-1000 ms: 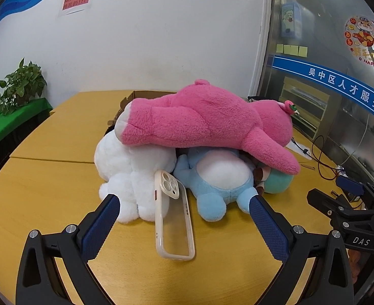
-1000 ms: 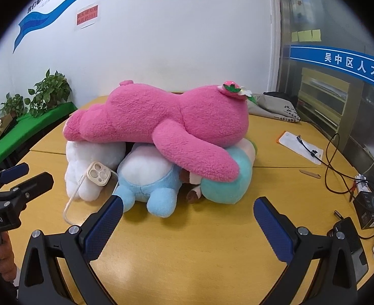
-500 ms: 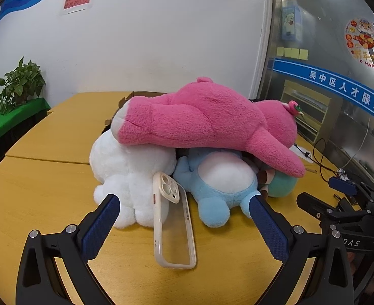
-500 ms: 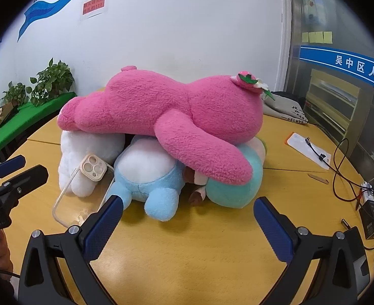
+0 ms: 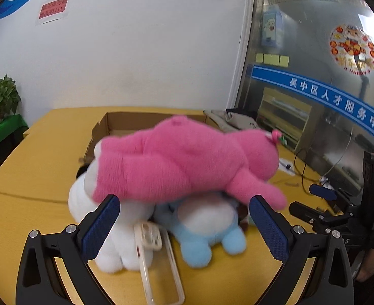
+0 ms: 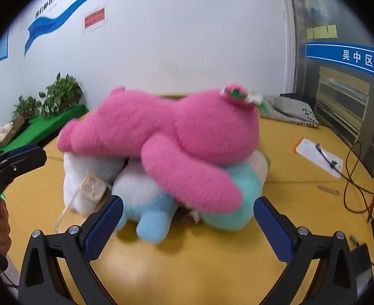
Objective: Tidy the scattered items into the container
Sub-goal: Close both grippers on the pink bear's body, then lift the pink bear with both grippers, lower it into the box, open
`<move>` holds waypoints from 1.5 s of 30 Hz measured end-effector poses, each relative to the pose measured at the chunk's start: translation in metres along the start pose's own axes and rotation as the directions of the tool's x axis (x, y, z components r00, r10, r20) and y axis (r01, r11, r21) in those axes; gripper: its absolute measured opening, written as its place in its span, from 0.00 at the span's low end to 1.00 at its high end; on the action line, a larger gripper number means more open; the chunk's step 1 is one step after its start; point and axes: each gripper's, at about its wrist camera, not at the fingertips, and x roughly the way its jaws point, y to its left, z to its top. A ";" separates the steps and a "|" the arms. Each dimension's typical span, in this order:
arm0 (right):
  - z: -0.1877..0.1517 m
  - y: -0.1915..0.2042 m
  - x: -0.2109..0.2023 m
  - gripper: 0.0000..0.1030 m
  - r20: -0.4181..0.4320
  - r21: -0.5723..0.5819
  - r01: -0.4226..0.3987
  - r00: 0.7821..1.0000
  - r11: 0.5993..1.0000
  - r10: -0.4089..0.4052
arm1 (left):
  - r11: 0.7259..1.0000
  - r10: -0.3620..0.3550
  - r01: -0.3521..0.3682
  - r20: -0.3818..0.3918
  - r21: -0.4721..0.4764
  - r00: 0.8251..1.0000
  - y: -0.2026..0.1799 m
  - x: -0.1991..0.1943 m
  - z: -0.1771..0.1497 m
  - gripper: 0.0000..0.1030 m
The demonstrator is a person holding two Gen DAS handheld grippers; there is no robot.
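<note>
Lying across a white toy [image 5: 115, 239] and a blue toy [image 5: 207, 231], the pink toy [image 5: 181, 167] tops the pile on the table [image 5: 34, 157], before the cardboard box [image 5: 120, 122]. A phone case [image 5: 161, 267] leans beside them. Left gripper [image 5: 184, 231] and right gripper [image 6: 187, 228] gape wide, empty.

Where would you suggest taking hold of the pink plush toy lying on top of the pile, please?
Probably the pink plush toy's outstretched limb, which sticks out toward the right tongs over the blue plush. Come in from the near side, level with the table; the limb is narrow, soft and clear of the other toys.
</note>
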 end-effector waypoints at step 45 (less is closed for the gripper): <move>0.141 -0.041 0.044 0.52 0.247 0.103 -0.138 0.963 0.985 0.109 | 0.986 -0.166 0.166 -0.052 -0.006 0.985 0.037 0.083 0.149 0.33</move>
